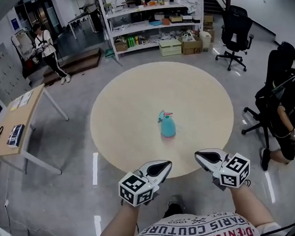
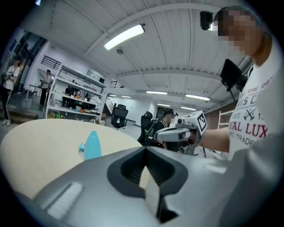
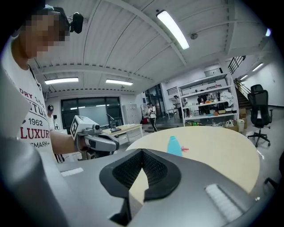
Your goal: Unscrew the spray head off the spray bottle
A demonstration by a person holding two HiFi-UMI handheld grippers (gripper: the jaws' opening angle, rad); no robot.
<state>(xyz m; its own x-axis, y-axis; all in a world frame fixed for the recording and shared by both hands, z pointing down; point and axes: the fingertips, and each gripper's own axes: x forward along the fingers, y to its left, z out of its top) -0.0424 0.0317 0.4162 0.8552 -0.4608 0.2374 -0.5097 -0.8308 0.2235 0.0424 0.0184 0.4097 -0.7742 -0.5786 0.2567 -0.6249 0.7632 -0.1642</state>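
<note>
**Approach stage.** The small teal plastic spray bottle (image 1: 167, 125), with its spray head (image 1: 163, 117) on, is standing upright near the middle of the round beige table (image 1: 119, 143), with nothing touching it. The left gripper (image 1: 167, 165) and the right gripper (image 1: 198, 156) are hovering at the near table edge, well apart from the bottle. Both pairs of fingers (image 2: 88, 186) are pressing together, clenched on nothing. Judgement: the fingers are needing to part before contact. One pair should be bracing the body low while the other is clasping the head squarely and twisting about the bottle's axis. Otherwise the light bottle is likely to tip.
</note>
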